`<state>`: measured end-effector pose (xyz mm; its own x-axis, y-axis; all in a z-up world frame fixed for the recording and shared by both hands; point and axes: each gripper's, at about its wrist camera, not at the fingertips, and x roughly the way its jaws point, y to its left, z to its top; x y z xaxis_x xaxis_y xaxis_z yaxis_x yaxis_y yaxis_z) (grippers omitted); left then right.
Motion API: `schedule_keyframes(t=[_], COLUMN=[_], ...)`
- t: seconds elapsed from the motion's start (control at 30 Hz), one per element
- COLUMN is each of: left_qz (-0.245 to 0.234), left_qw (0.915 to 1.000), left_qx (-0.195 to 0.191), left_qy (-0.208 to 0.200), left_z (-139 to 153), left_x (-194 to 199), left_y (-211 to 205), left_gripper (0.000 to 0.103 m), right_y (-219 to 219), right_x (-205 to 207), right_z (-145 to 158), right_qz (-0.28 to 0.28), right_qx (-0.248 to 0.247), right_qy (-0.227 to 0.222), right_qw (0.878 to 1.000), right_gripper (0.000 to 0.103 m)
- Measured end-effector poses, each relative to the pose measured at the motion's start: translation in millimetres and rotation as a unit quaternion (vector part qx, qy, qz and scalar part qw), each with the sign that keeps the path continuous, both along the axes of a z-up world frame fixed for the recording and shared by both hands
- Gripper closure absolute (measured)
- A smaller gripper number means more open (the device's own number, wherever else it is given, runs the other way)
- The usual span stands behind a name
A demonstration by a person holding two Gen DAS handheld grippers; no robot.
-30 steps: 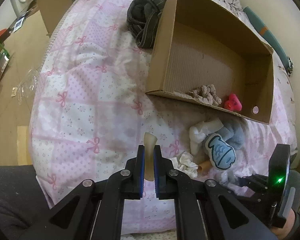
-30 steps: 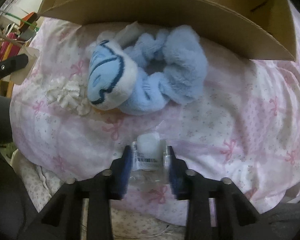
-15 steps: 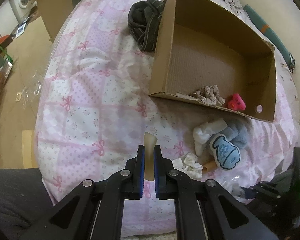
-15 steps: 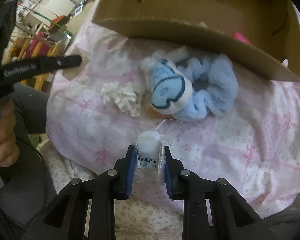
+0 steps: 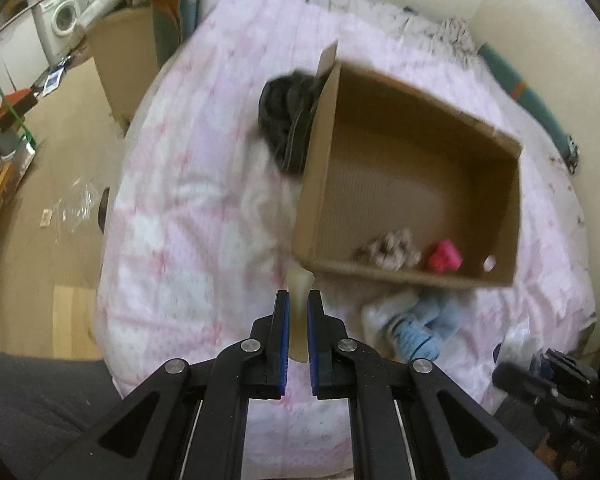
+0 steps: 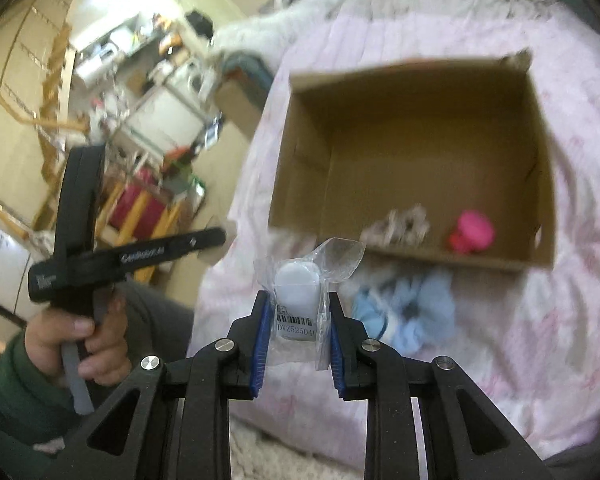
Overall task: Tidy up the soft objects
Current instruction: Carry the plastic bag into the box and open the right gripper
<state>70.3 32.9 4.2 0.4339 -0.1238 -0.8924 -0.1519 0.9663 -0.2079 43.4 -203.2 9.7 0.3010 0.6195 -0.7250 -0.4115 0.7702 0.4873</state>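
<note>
My left gripper (image 5: 298, 300) is shut on a thin cream pad (image 5: 299, 280), held above the pink bedspread near the front left corner of an open cardboard box (image 5: 320, 152). My right gripper (image 6: 296, 304) is shut on a white soft object sealed in a clear bag (image 6: 298, 284) with a barcode label, raised in front of the same cardboard box (image 6: 300, 148). Inside lie a beige knitted piece (image 6: 400, 224) and a pink toy (image 6: 472, 232). A blue plush toy (image 6: 416, 312) rests on the bed just before the box.
A dark bundle of clothing (image 5: 288, 120) leans against the box's far left side. The bed edge drops to a wooden floor (image 5: 40, 208) on the left, with a brown box (image 5: 120, 52) and clutter beyond. A hand (image 6: 76, 344) holds the left gripper's handle.
Both grippers have lifted and pulled back from the bed, each still holding its object. The right one rose from the bedspread so the box interior now shows. The views are motion blurred.
</note>
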Motion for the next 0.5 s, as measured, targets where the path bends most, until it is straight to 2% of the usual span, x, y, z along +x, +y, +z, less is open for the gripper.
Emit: schedule_keyframes(t=[0.3,0.5], left_qz=[-0.026,-0.046], left_qw=[0.9987,0.9969], left_qx=[0.022,0.036], left_qy=[-0.038,-0.053], left_z=[28.9,28.3], left_x=[30.5,52.3], left_y=[-16.4,-34.2], left_gripper=[0.096,0.096], right_y=[-20.7,-31.5], right_x=[33.3,66.3], right_z=[18.6,5.9], right_qz=[-0.052,-0.081], right_qx=[0.0,-0.019], right_qy=[-0.035,-0.036], right_qw=[0.998,0.996], right_gripper=[0.075,0.075])
